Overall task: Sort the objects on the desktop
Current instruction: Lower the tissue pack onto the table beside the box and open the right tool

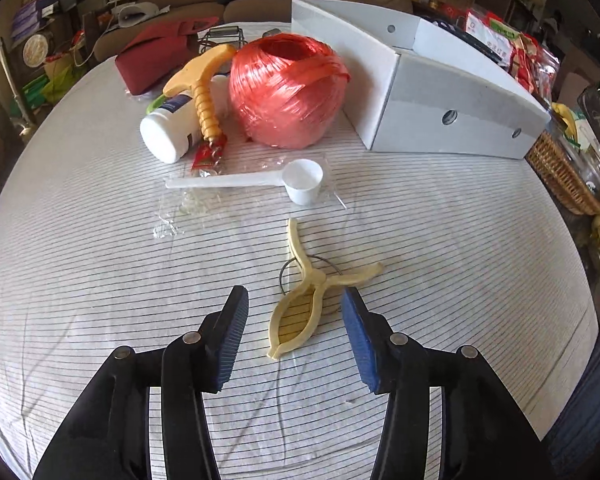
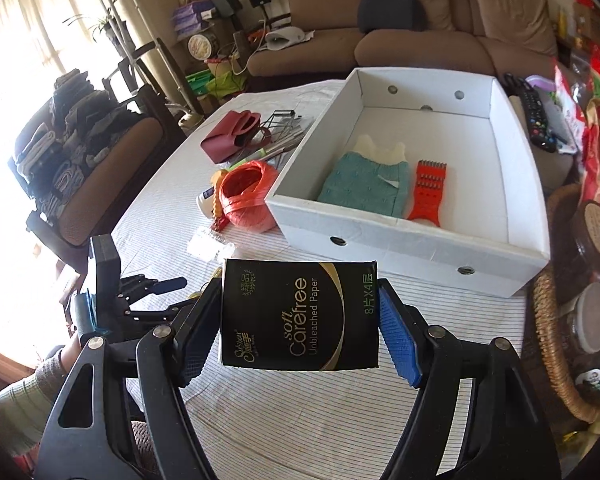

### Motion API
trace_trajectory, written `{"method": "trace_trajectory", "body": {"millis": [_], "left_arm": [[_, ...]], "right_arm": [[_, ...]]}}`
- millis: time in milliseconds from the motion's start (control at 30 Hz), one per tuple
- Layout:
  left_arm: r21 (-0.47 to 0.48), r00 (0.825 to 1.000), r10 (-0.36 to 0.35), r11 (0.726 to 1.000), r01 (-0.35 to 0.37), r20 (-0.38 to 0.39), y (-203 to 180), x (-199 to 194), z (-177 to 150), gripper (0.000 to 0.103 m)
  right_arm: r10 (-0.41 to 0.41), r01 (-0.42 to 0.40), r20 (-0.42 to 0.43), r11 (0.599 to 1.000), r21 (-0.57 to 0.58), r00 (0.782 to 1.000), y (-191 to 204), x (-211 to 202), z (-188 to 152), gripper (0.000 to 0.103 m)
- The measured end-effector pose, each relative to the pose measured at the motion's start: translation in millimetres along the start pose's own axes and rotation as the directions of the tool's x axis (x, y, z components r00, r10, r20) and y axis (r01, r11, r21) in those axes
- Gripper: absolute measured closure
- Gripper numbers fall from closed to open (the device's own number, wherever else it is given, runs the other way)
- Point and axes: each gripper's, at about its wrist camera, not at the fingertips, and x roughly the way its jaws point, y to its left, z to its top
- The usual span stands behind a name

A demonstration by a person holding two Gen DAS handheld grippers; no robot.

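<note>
Left gripper [image 1: 296, 300]: jaws apart, nothing pressed between the blue pads; it hangs over one pale yellow plastic clip [image 1: 300, 312] with a thin wire ring, which lies flat on the striped white tablecloth [image 1: 440, 260] between and just beyond the fingertips, touching neither pad

Right gripper [image 2: 300, 316]: clamped on one black tissue packet [image 2: 298, 316] printed "soft Carefree Unbleached Paper", held above the cloth, near side of the box

One white cardboard box [image 2: 400, 236], open top, round holes in its walls. Inside, counted:
- one teal knitted cloth item [image 2: 364, 188], pale piece showing at its far end
- one red plastic comb-like tool [image 2: 426, 190], just beside the teal item

Still out on the cloth, left wrist view:
- one ball of red plastic twine [image 1: 288, 90], close to the box's left wall
- one white bottle [image 1: 172, 128] on its side, left of the twine
- one yellow plastic handle with a spiral shaft [image 1: 202, 88], lying across the bottle
- one white plastic measuring scoop [image 1: 300, 182] in clear wrapping, between twine and clip
- one small red sachet [image 1: 202, 158], by the bottle's cap
- one dark red bag [image 1: 152, 56], far left
- one wire rack [image 1: 222, 36], behind the bag

Right edge of table: one wicker basket [image 1: 560, 176], with jars and snack packets around it, number unclear

A knit sleeve [image 2: 24, 396] shows at lower left of the right wrist view, behind the left gripper's body
</note>
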Motion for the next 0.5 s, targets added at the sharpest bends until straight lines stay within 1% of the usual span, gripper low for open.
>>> {"method": "trace_trajectory", "body": {"millis": [33,133,233,333,400,500], "left_arm": [[-0.007,1.000,-0.002,1.000,0.002,0.001,2.5,1.0,-1.9,0.053],[-0.049,0.999,-0.041,0.998,0.041,0.008,14.0,-0.6,-6.2,0.053],[-0.087,0.997,-0.076,0.993,0.077,0.015,24.8,-5.6,-10.9,0.053],[-0.082,0.995,-0.095,0.992,0.096,0.018,27.2,-9.1,-15.0,0.053],[-0.074,0.994,-0.111,0.991,0.112,0.019,26.4,-11.0,-17.1,0.052],[-0.059,0.992,-0.126,0.990,0.127,0.024,25.9,-12.7,-20.2,0.052]], "right_arm": [[0.004,-0.004,-0.007,1.000,-0.007,1.000,5.3,5.0,-3.2,0.032],[0.020,-0.021,-0.045,1.000,-0.023,0.999,18.5,28.7,-12.1,0.032],[0.018,-0.022,-0.104,0.999,-0.040,0.994,31.1,66.6,-22.5,0.032],[-0.051,0.040,-0.148,0.997,-0.070,0.988,37.8,109.6,-31.3,0.031],[-0.096,0.086,-0.153,0.994,-0.073,0.984,37.5,130.4,-34.1,0.031],[-0.103,0.099,-0.138,0.995,-0.032,0.985,33.1,141.4,-37.3,0.029]]}}
